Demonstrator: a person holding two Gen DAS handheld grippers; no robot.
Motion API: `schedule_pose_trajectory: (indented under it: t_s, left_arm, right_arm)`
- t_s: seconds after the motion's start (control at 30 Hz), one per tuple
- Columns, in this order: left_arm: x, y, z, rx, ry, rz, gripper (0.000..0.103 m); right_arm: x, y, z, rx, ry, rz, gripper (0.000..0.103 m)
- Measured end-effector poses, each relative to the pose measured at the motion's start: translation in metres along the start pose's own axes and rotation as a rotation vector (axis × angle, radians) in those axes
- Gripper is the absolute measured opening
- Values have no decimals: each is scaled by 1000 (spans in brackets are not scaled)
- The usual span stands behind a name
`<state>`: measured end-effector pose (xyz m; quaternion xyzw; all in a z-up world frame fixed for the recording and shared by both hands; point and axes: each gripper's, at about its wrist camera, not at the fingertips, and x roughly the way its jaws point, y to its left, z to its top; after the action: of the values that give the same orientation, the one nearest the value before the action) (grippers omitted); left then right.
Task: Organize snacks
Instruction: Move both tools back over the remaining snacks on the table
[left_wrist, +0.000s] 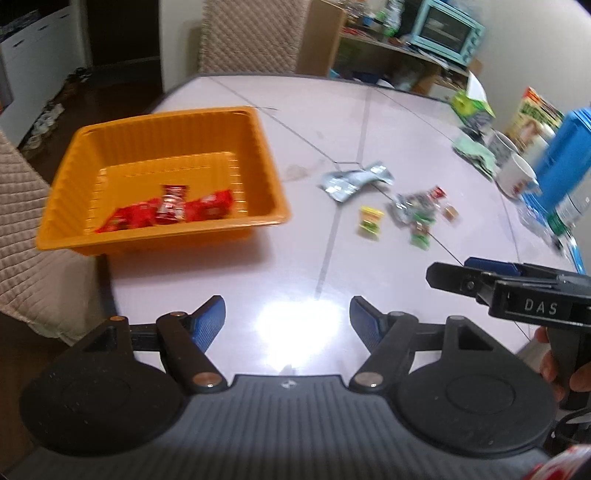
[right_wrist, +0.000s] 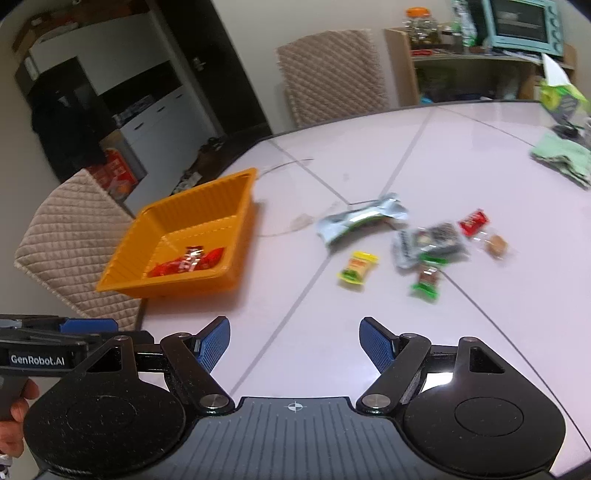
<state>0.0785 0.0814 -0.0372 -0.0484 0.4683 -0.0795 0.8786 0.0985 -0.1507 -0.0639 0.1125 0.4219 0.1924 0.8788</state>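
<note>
An orange tray (left_wrist: 74, 173) (right_wrist: 207, 195) sits at the table's left edge with three red snack packets (left_wrist: 170, 210) (right_wrist: 186, 261) inside. Loose snacks lie on the table to its right: a silver pouch (left_wrist: 352, 181) (right_wrist: 360, 219), a yellow packet (left_wrist: 370, 221) (right_wrist: 356, 266), a green packet (left_wrist: 421, 230) (right_wrist: 426, 282), a dark pouch (right_wrist: 432, 238), a red packet (right_wrist: 474, 221) and a small brown sweet (right_wrist: 496, 243). My left gripper (left_wrist: 287, 314) is open and empty above the near table. My right gripper (right_wrist: 294, 336) is open and empty, and also shows in the left wrist view (left_wrist: 480, 275).
Padded chairs stand at the left (right_wrist: 74, 236) and far side (right_wrist: 332, 74). White mugs (left_wrist: 517, 175), a blue container (left_wrist: 565, 155), a green cloth (right_wrist: 561, 158) and boxes crowd the table's right edge. A shelf with a teal oven (right_wrist: 524, 22) stands behind.
</note>
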Motion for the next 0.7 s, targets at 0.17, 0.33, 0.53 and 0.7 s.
schedule_pose_trajectory:
  t_s: [0.17,0.33,0.53,0.7]
  left_arm:
    - [10,-24,1,60,14,-40,72]
    - [22,-42,6,109,21,-74,71]
    - [38,-58,18,153,24,-108,71]
    - [55,-68,31,187,21,-127,71]
  right_arm:
    - [-13,-22,-4,53,-13,-42,77]
    - [-18,-41,-5,102,-26,-86,77]
    - [-22,-59,-4,143,-33,-136,77]
    - [-17,-71,-3,174,-29,-182,77]
